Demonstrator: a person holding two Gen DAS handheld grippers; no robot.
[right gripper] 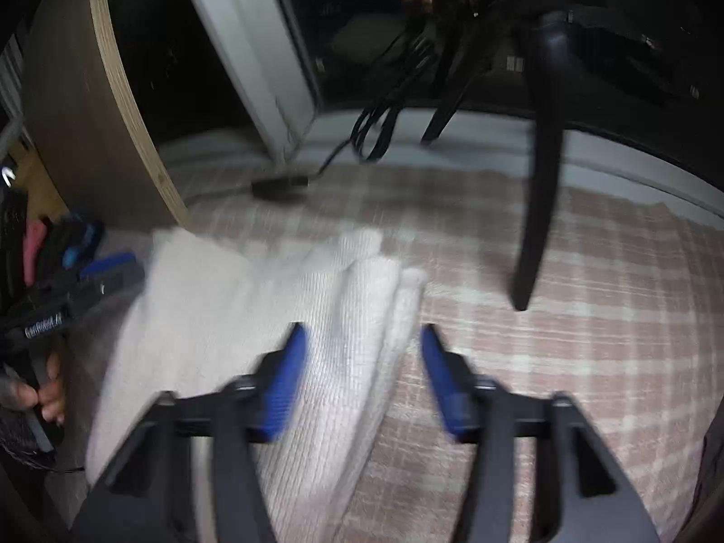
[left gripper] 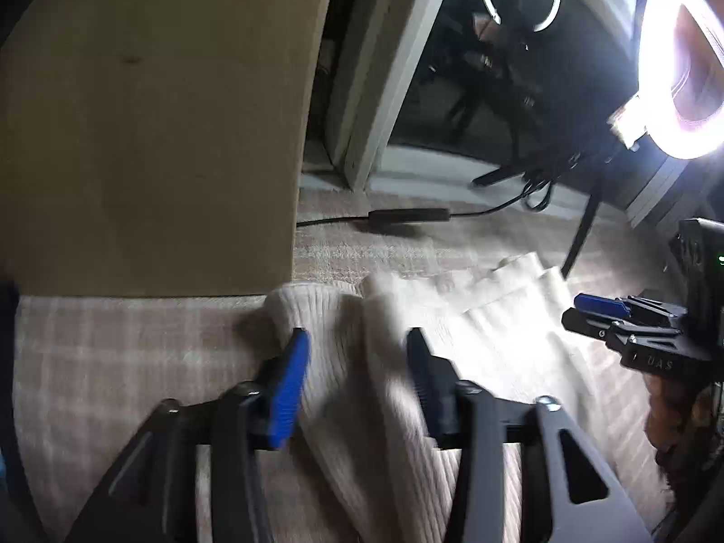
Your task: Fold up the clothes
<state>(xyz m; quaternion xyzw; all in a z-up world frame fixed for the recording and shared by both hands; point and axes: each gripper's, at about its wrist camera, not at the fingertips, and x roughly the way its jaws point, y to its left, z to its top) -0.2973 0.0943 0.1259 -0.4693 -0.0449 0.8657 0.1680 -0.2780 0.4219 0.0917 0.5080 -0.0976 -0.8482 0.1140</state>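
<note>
A cream ribbed sweater [left gripper: 407, 316] and a black cable [left gripper: 407, 216] lie on a pink-and-white plaid cloth [right gripper: 565, 316].

The knit garment [right gripper: 253, 316] lay on the checked cloth [right gripper: 565, 339]. Behind the garment lay a cable adapter [right gripper: 278, 186]; right of it stood a tripod leg [right gripper: 538, 208]; left, a wooden panel [right gripper: 86, 113].

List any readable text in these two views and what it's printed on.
"DAS": on the right gripper body, seen from the left wrist view; any leading characters are unclear.
White print on the left gripper body, seen from the right wrist view: too blurred to read.
No text on the cream knit garment.
</note>
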